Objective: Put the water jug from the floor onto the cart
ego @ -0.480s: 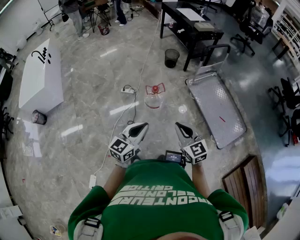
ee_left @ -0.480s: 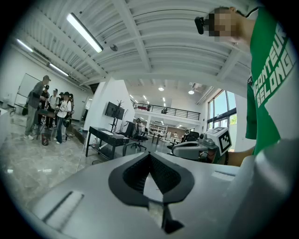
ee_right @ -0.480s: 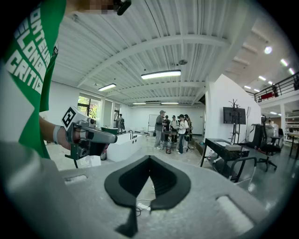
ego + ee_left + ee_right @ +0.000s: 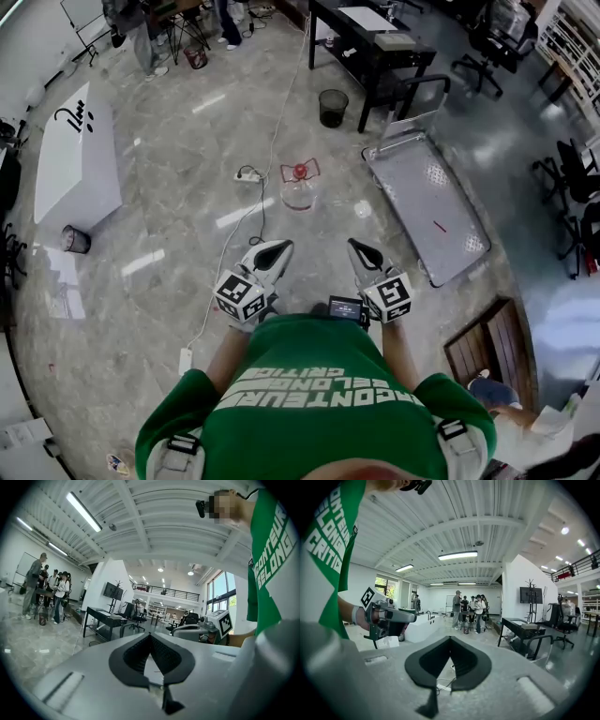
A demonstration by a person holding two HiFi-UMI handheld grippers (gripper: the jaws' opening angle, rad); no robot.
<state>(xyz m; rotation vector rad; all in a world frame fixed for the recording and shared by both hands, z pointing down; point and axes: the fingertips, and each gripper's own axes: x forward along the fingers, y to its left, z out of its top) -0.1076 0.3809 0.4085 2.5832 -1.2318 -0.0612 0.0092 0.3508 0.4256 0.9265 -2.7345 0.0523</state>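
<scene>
One water jug (image 4: 299, 190) – clear, with a red cap and a red wire handle – stands upright on the marble floor (image 4: 169, 225), apart from everything else. A white power strip (image 4: 247, 174) and its cable lie just to its left. The flat metal cart (image 4: 427, 202) is parked well to its right, deck bare, its black push handle (image 4: 415, 94) at the far end. Beyond them a black waste bin (image 4: 332, 108) stands near a black tabletop (image 4: 361, 33). Nearer the person, both tools are held level at waist height, well short of the jug. The left tool (image 4: 275, 248) has its dark pads pressed together with nothing between them, and the right tool (image 4: 360, 248) is likewise closed and empty; each gripper view shows its tool (image 4: 151, 637) (image 4: 450, 640) meeting at the tip. Against the frame half a second earlier, jug, cart and bin keep their places relative to one another, though the whole floor sits slightly higher and further left in the head view. The tools hold the same closed pose – and a shoe (image 4: 487, 388) has come into view at the lower right, beside the wooden pallet (image 4: 487, 347).
</scene>
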